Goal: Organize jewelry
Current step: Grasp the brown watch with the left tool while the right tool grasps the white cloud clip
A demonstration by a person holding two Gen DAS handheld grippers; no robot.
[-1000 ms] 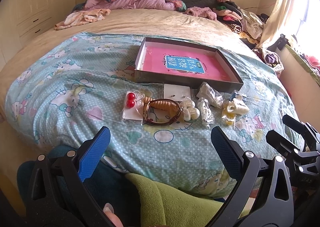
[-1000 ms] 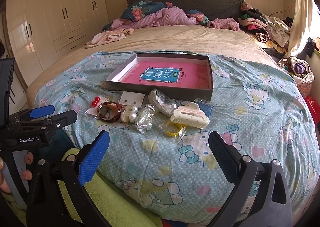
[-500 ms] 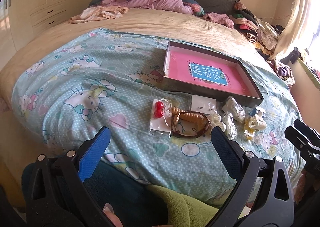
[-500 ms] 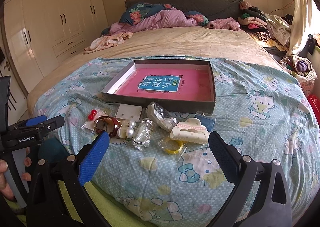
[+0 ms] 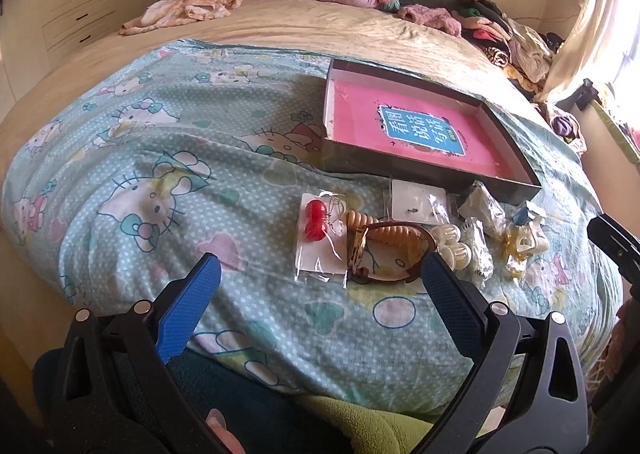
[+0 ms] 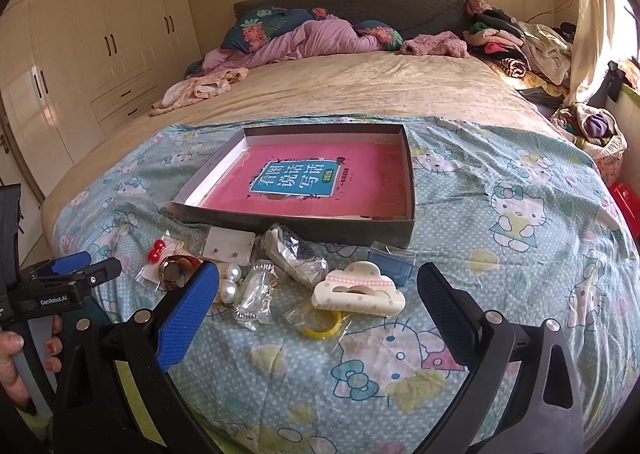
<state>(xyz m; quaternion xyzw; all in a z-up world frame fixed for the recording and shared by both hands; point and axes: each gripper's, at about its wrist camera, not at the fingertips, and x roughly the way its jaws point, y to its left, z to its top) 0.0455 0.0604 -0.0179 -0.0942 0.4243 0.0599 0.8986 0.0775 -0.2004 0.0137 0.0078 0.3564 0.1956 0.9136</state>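
Observation:
A shallow grey box (image 5: 400,167) (image 6: 296,223) with a pink book inside lies on the blue cartoon-print sheet. In front of it lies a row of jewelry: bagged red bead earrings (image 5: 315,219) (image 6: 155,250), a brown bracelet (image 5: 394,256) (image 6: 176,270), a white earring card (image 5: 418,201) (image 6: 230,248), pearl pieces (image 6: 230,282), clear bagged items (image 6: 296,254), a cream cloud-shaped hair clip (image 6: 358,290) and a yellow ring (image 6: 322,324). My left gripper (image 5: 316,290) is open and empty, just short of the earrings and bracelet. My right gripper (image 6: 316,306) is open and empty, near the hair clip.
The bed's beige cover (image 6: 360,85) carries crumpled bedding (image 6: 304,37) and piled clothes (image 6: 516,41) at the far end. Wardrobes (image 6: 80,53) stand at the left. A green blanket (image 5: 352,422) lies below the bed's near edge.
My left gripper has swung left and moved closer to the red earrings and bracelet. My right gripper has moved closer to the jewelry row. Both stayed open.

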